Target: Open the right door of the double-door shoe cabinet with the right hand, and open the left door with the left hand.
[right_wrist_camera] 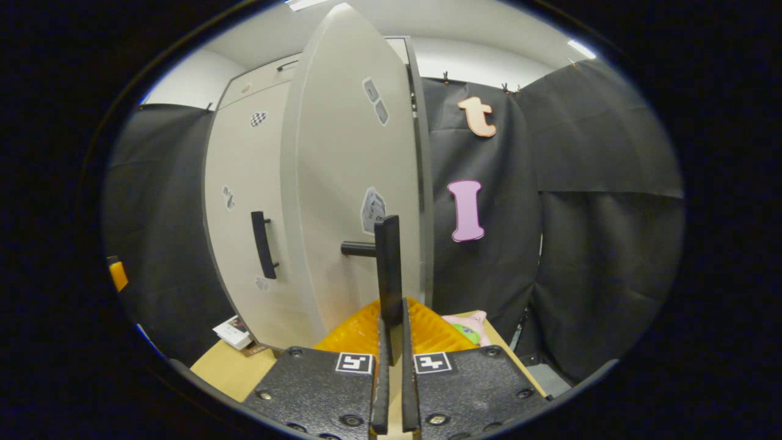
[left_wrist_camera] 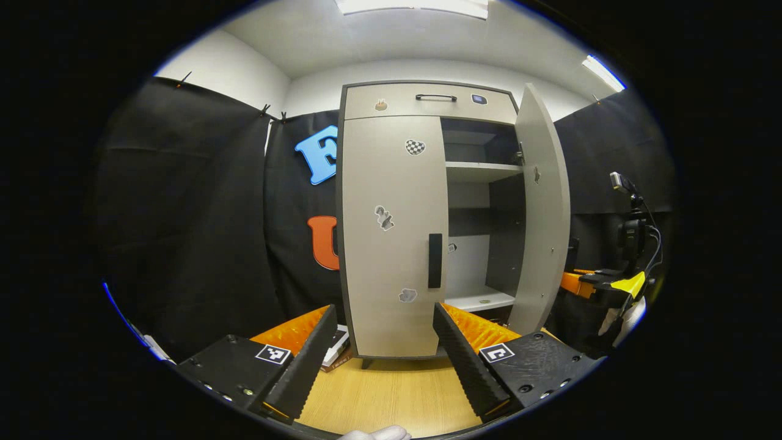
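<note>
R door open, L door shut.
Right gripper point(right_wrist_camera: 391, 333) fingers pinched on right door's handle point(right_wrist_camera: 387, 269), its lower end hidden between them. Left gripper point(left_wrist_camera: 380, 342) jaws wide apart, holding nothing, short of left door point(left_wrist_camera: 391, 232); shelf point(left_wrist_camera: 479, 171) contents prob. too dim to tell.

You see a beige-grey shoe cabinet point(left_wrist_camera: 391, 244) with dark edges, black handles point(left_wrist_camera: 434, 260), a black-and-white checkered sticker point(left_wrist_camera: 415, 146), white shelves point(left_wrist_camera: 479, 171), on a light wood-grain table point(left_wrist_camera: 391, 391).
</note>
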Action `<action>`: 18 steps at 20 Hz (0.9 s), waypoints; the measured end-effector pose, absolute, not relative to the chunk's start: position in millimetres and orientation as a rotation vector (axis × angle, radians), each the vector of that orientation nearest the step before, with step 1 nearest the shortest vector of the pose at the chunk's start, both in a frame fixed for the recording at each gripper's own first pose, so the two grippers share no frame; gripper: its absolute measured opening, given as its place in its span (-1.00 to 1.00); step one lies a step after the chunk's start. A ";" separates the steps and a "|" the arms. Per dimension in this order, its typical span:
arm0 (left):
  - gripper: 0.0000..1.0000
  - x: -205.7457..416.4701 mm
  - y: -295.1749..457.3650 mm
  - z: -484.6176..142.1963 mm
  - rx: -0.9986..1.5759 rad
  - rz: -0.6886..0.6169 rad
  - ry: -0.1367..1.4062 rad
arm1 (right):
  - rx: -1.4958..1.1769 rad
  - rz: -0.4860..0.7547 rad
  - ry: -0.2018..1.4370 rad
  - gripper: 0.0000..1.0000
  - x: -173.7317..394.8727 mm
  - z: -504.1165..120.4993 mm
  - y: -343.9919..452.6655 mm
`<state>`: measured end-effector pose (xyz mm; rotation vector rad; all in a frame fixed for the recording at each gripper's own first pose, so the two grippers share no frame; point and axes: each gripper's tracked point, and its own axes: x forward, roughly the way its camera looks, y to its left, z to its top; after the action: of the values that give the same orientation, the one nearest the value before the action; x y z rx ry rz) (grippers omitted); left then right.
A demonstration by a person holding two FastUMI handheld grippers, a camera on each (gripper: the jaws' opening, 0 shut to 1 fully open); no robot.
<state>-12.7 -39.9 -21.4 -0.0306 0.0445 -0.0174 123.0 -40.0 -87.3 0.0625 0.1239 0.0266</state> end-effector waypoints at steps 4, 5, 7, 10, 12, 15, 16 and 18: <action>0.93 -9.3 -57.2 -19.8 -0.036 -0.038 0.046 | 0.054 -0.035 0.134 -0.90 126.0 -86.7 -83.8; 0.93 -8.9 -62.7 -18.7 -0.036 -0.045 0.045 | 0.058 -0.036 0.131 -0.92 124.8 -85.2 -93.8; 0.93 -7.9 -72.4 -16.7 -0.030 -0.049 0.041 | 0.065 0.005 0.135 -0.92 126.1 -85.4 -101.8; 0.93 -6.1 -87.1 -15.5 -0.028 -0.049 0.041 | 0.055 0.066 0.132 -0.92 126.6 -85.2 -109.4; 0.93 -5.5 -93.7 -14.9 -0.028 -0.036 0.042 | 0.064 0.113 0.131 -0.93 129.5 -84.7 -108.1; 0.92 -7.1 -100.3 -15.8 -0.036 -0.005 0.049 | 0.029 0.152 0.126 -0.92 130.6 -85.5 -109.1; 0.93 -8.0 -102.8 -16.0 -0.039 0.008 0.052 | 0.022 0.164 0.127 -0.92 130.3 -85.3 -109.2; 0.93 -9.8 -107.3 -17.1 -0.046 0.023 0.059 | 0.012 0.180 0.129 -0.92 131.5 -85.1 -109.4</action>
<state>-9.8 -107.3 -17.1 -0.0459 0.0587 0.0228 131.5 -109.4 -85.1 0.0123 0.1290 0.1804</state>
